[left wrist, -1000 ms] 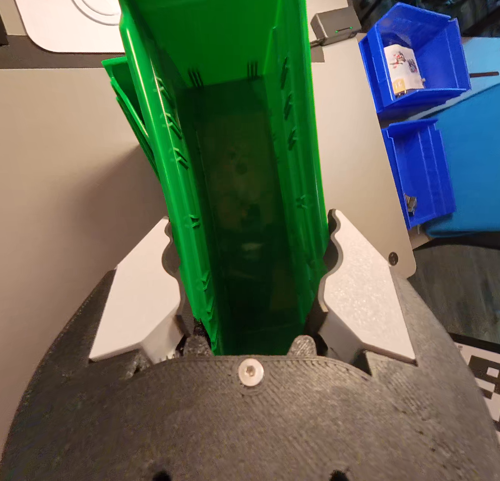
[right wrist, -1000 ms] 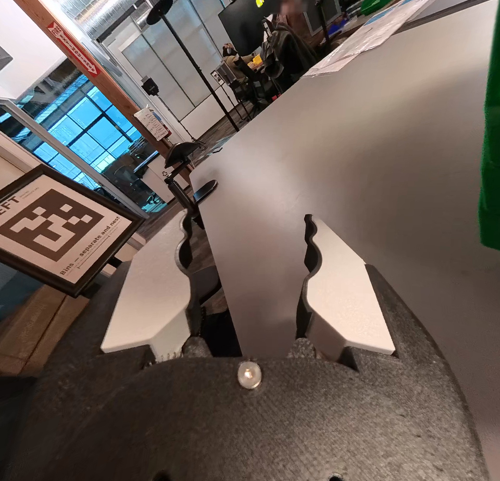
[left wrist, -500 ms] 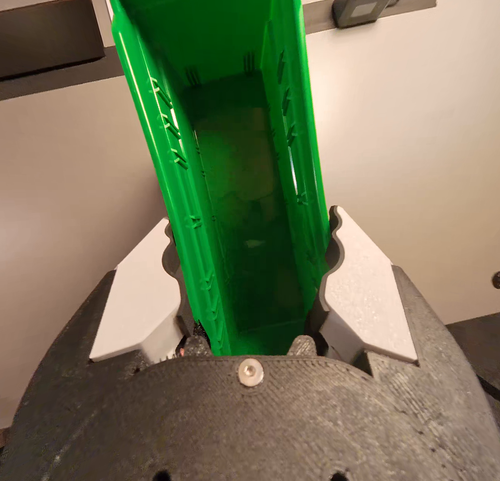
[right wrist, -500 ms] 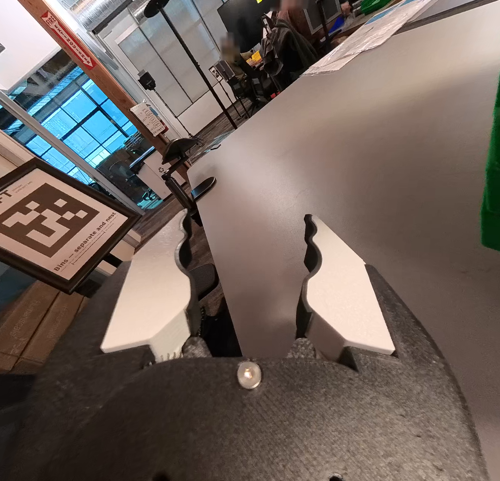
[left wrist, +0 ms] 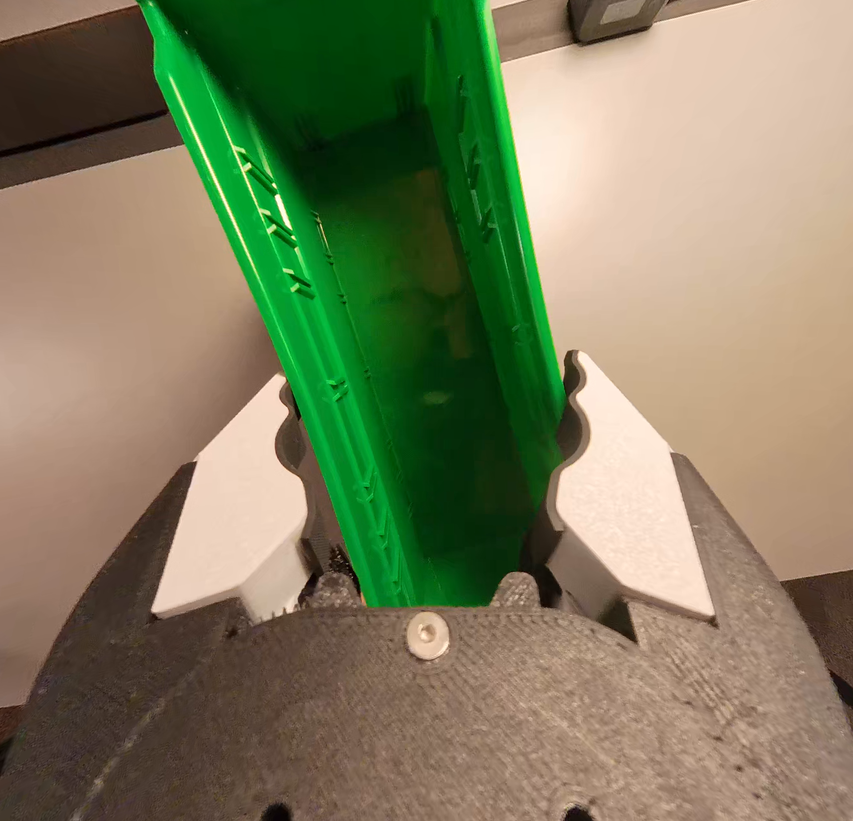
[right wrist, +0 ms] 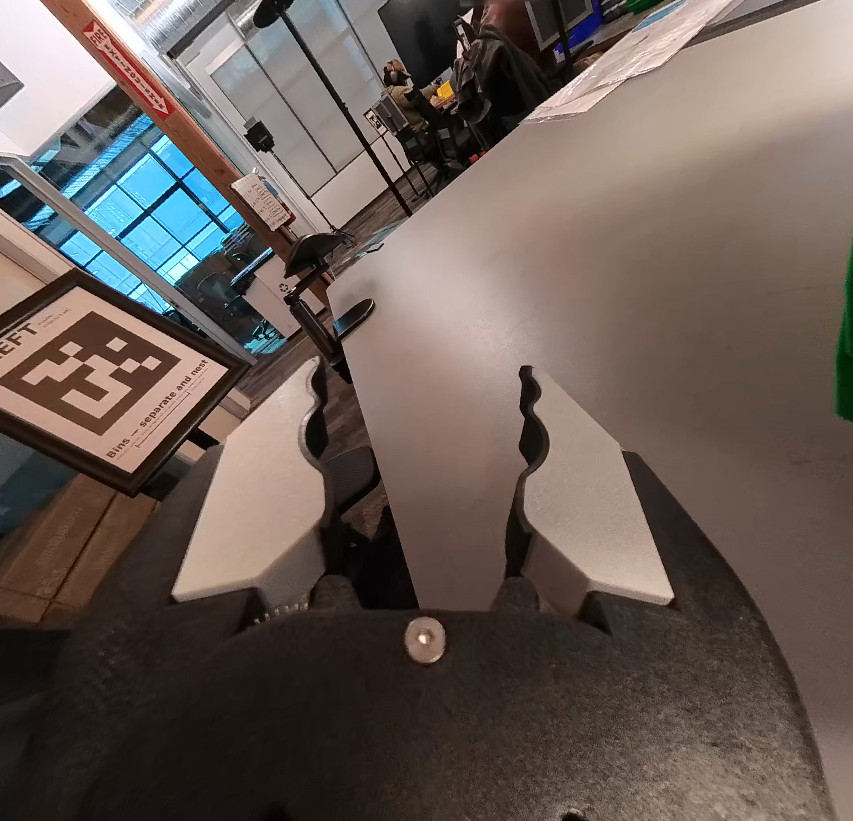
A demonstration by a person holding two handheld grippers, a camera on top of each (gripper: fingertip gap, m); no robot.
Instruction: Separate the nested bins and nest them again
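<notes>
Left wrist view had my left gripper [left wrist: 427,411] clamped across a green bin [left wrist: 369,199], both pads pressed on its side walls, bin lifted clear above the table [left wrist: 115,314]. My right gripper [right wrist: 422,411] stood open with nothing between its fingers, low over the same table. A green edge [right wrist: 845,337] showed off to its right. I judged separation done; next came lining the held bin over its mate to nest.

Right claw [right wrist: 422,374] spread wide over grey table [right wrist: 623,245], nothing gripped, framed marker sign [right wrist: 92,374] left, green bin edge [right wrist: 845,360] right
</notes>
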